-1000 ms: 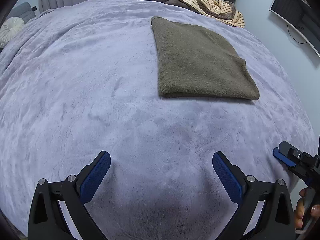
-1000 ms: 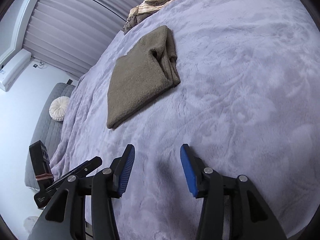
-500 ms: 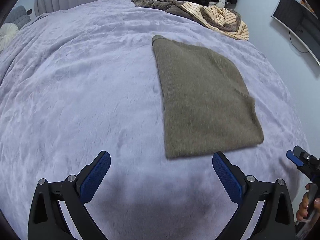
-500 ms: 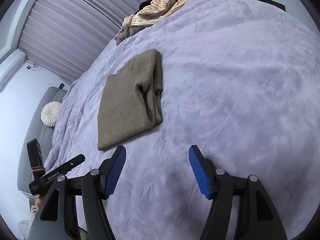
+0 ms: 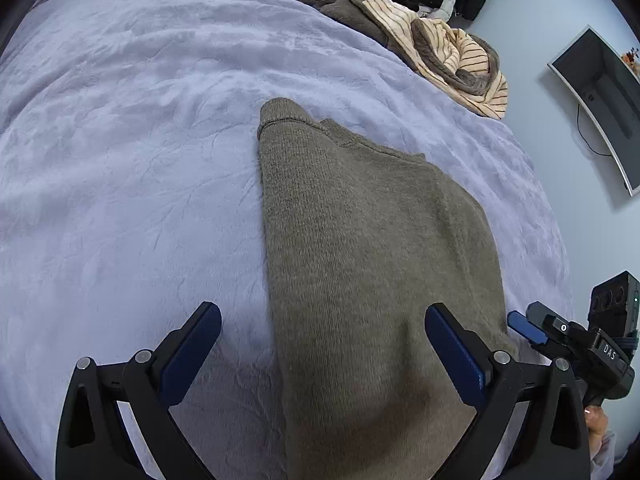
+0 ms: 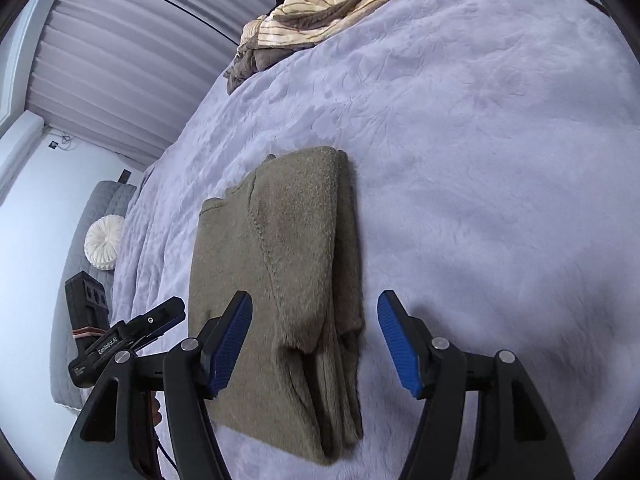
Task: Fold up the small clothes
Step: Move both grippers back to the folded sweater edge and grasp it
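A folded olive-brown knit sweater [image 5: 360, 248] lies flat on the lavender blanket [image 5: 120, 160]. My left gripper [image 5: 320, 356] is open and empty, just above the sweater's near end, its right finger over the cloth. In the right wrist view the same sweater [image 6: 280, 264] lies under my right gripper [image 6: 316, 340], which is open and empty, with both fingers spread over the near right fold. The right gripper also shows at the right edge of the left wrist view [image 5: 560, 332].
A heap of striped and dark clothes [image 5: 420, 28] lies at the bed's far edge, also in the right wrist view [image 6: 320, 12]. A monitor [image 5: 600, 96] hangs on the right wall. A round white cushion [image 6: 105, 242] sits on a grey sofa; pleated curtains [image 6: 132, 48] hang behind.
Both grippers have moved forward over the bed to the sweater; it now fills the space between their fingers. The right gripper's jaws opened wider. The sweater has not moved.
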